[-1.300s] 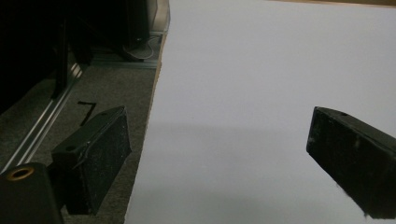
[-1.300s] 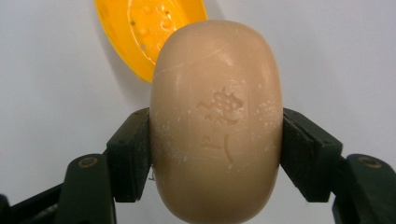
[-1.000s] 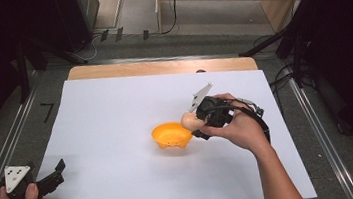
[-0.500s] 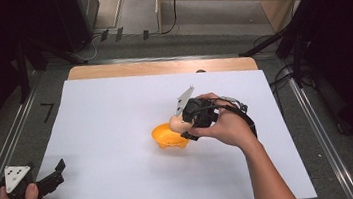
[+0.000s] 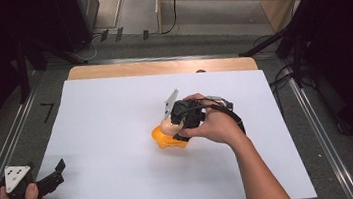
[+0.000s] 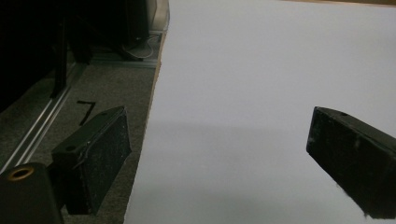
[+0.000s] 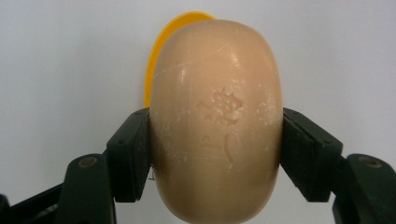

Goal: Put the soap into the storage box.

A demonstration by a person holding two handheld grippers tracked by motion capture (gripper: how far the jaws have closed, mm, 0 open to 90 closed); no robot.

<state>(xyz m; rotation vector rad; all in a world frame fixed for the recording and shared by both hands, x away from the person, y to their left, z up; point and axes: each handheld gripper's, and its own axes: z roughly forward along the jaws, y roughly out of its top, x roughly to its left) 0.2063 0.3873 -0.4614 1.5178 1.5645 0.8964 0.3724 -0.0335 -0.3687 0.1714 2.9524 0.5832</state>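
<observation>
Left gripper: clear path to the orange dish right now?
Probably not. The right gripper holds the soap right over the dish, while the left gripper sits open at the sheet's near-left corner.

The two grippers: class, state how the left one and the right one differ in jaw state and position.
The left gripper has open jaws with nothing between them; the right gripper is shut on a tan soap bar. The left sits at the white sheet's near left corner; the right hangs over the orange dish mid-sheet. Both have black jaws and are hand-held.
</observation>
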